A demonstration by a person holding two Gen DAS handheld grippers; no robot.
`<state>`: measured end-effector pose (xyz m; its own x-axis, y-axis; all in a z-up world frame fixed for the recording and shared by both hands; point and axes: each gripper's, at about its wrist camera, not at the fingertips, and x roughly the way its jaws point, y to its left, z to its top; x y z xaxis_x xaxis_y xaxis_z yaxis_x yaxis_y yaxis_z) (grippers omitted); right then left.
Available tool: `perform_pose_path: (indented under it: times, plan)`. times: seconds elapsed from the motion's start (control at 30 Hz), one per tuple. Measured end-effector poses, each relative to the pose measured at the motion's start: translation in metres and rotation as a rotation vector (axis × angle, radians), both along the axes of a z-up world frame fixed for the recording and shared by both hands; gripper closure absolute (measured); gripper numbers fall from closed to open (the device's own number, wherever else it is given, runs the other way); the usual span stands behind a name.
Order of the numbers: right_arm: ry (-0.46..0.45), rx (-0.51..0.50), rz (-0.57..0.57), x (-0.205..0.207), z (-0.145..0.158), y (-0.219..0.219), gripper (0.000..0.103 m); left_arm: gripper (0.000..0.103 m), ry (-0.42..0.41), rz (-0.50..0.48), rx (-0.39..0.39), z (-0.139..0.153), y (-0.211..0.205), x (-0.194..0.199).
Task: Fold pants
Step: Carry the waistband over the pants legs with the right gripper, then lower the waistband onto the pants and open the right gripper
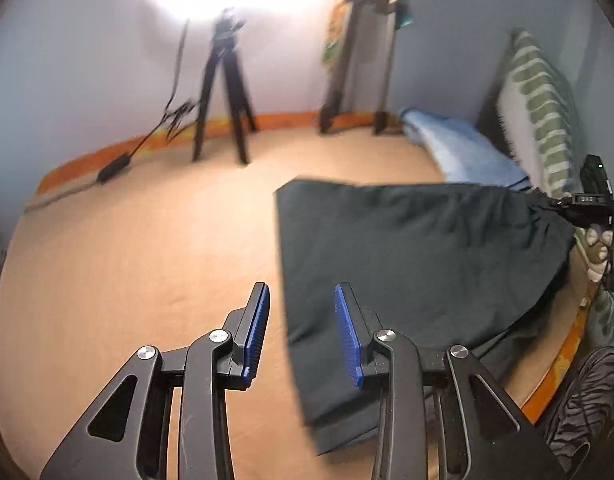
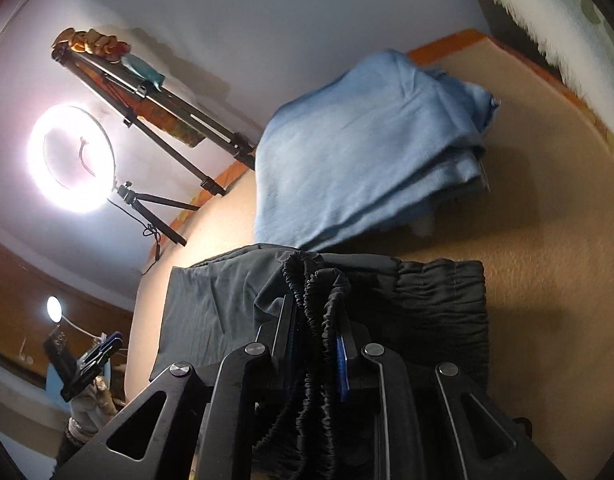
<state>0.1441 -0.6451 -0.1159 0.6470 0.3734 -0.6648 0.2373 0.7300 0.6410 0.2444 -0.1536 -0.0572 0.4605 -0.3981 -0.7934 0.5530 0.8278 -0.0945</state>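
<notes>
- The right gripper (image 2: 315, 340) is clamped on the gathered elastic waistband of the dark pants (image 2: 427, 304), lifting that edge.
- The left gripper (image 1: 303, 320) stands partly open with nothing between its blue pads (image 1: 349, 332), just above the pants' near edge.
- The pants spread over the tan bed (image 1: 147, 260) ahead of it; folded blue jeans (image 2: 367, 140) lie beyond.

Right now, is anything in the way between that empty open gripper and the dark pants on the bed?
Nothing visible. The left gripper is open and empty just above the dark pants, with only bare bed around. The right gripper already pinches the waistband. The folded blue cloth lies farther back, out of the way.
</notes>
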Motion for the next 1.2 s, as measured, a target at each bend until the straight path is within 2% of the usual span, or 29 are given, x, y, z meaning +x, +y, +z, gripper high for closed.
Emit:
perform_pose_path:
  times: [0.2,0.23,0.27,0.33,0.4,0.43,0.47,0.57,0.63,0.73,0.8,0.83,0.87,0.93,1.1,1.2]
  plan:
    - [0.014,-0.011,0.018,0.002,-0.004,0.004,0.084,0.071,0.081,-0.039,0.05,-0.032,0.007,-0.008]
    - [0.015,-0.009,0.017,0.001,-0.004,0.003,0.079,0.071,0.09,-0.05,0.057,-0.036,0.005,-0.01]
    - [0.022,-0.004,0.014,0.0,-0.004,0.002,0.069,0.071,0.096,-0.062,0.062,-0.041,0.003,-0.013]
    - [0.031,0.024,0.011,-0.002,-0.005,0.0,0.059,0.071,0.101,-0.074,0.058,-0.044,0.001,-0.018]
    - [0.023,0.052,0.012,-0.006,-0.005,0.0,0.058,0.071,0.109,-0.077,0.049,-0.048,0.001,-0.019]
    - [0.022,0.071,0.016,-0.008,-0.005,-0.001,0.055,0.071,0.111,-0.077,0.048,-0.049,0.0,-0.02]
    - [0.025,0.084,0.017,-0.009,-0.005,-0.001,0.045,0.071,0.11,-0.077,0.048,-0.05,0.0,-0.02]
    - [0.015,0.136,0.001,-0.016,-0.004,-0.004,0.039,0.071,0.106,-0.079,0.043,-0.05,0.0,-0.022]
    - [0.02,0.125,0.015,-0.018,0.001,0.0,0.039,0.071,0.1,-0.078,0.046,-0.05,0.001,-0.022]
    - [0.069,-0.02,0.064,-0.013,0.008,0.016,0.041,0.071,0.095,-0.06,0.038,-0.048,0.007,-0.021]
    - [0.103,-0.107,0.089,-0.008,0.01,0.03,0.06,0.071,0.098,-0.036,0.015,-0.046,0.013,-0.019]
    - [0.124,-0.16,0.107,-0.006,0.01,0.039,0.077,0.071,0.101,-0.032,0.005,-0.046,0.015,-0.018]
    - [0.144,-0.204,0.12,-0.004,0.01,0.046,0.085,0.071,0.098,-0.026,0.002,-0.045,0.017,-0.018]
    - [0.152,-0.27,0.124,-0.006,0.016,0.052,0.087,0.071,0.09,-0.022,0.002,-0.044,0.023,-0.019]
    - [0.155,-0.405,0.039,-0.018,0.035,0.038,0.088,0.071,0.094,-0.012,-0.03,-0.042,0.039,-0.019]
    - [0.181,-0.408,0.017,-0.019,0.033,0.03,0.087,0.071,0.105,-0.026,-0.045,-0.044,0.041,-0.023]
